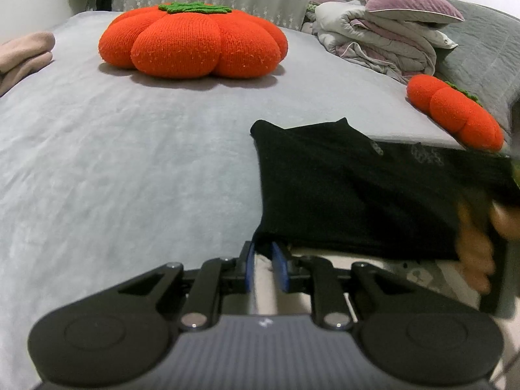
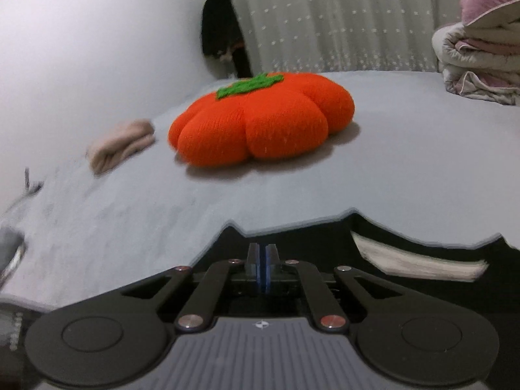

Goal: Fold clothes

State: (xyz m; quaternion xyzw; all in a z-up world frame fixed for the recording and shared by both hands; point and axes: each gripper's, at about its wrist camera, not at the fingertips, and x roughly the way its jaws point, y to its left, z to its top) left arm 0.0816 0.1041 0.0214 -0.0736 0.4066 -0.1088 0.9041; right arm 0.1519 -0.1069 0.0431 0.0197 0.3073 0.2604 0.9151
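Left tongs tilted down toward the near edge of the bed, blue pads narrow and pinching the lower left corner of the black garment. Garment lifted there, spread to the right above the grey sheet, close to the near right part of the bed. Blurred hand at the right side of the left view, fingers under the cloth's far end.

Right tongs also angled downward, jaws pressed together with only a thin blue line between the pads. Black cloth just under and around the tips; cannot tell whether any of it is caught between them. White strip visible on the dark cloth to the right.

Large orange pumpkin cushion in the middle of the bed toward the far edge. Smaller orange cushion at the right edge. Folded quilts in the far right corner, beige cloth at the left edge.
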